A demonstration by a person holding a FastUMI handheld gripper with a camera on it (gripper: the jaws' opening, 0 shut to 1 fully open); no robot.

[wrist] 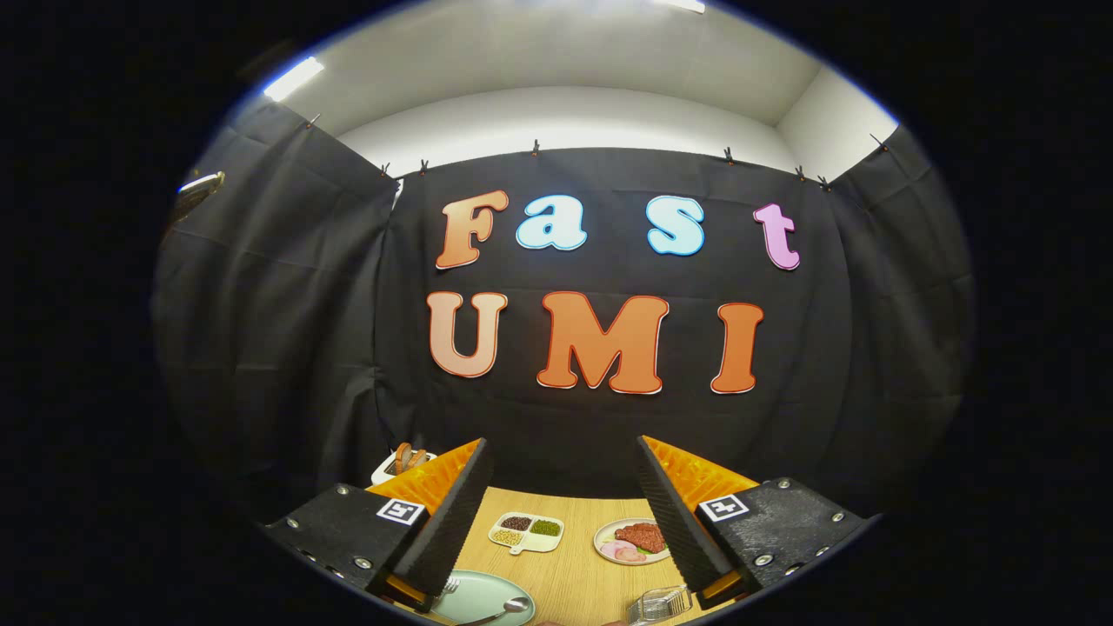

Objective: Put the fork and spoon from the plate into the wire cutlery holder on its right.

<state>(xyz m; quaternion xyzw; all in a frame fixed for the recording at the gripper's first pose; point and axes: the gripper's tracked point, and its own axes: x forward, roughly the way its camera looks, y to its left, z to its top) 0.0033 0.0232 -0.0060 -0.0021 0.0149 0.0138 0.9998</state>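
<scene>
Item: gripper (561, 509). Two black ribbed fingers (448, 522) on orange mounts, spread wide apart, nothing between them. Held high and pointed mostly at the booth's back wall, so the wooden table (574, 578) appears low, between the fingertips.

Item: pale green plate (487, 600). Lies on the table close below the left finger, partly cut off by it. Carries both utensils.

Item: fork (450, 585). On the plate, tines visible just beside the left finger; the rest hidden.

Item: spoon (504, 609). On the plate, bowl toward the table's middle, handle running down toward the near edge.

Item: wire cutlery holder (661, 602). Stands to the right of the plate, just below the right finger. Its contents are hard to read at this angle; no utensil can be made out in it.

Item: divided tray (526, 532). Farther back on the table, compartments holding dark, green and pale contents.

Item: food plate (633, 541). Beside the tray, holding reddish and pink food.

Item: white dish (402, 463). At the table's far left, holding brown pieces.

Status: by appearance, nothing is done. Both utensils remain on the plate; two pickups and two placements are left.
</scene>
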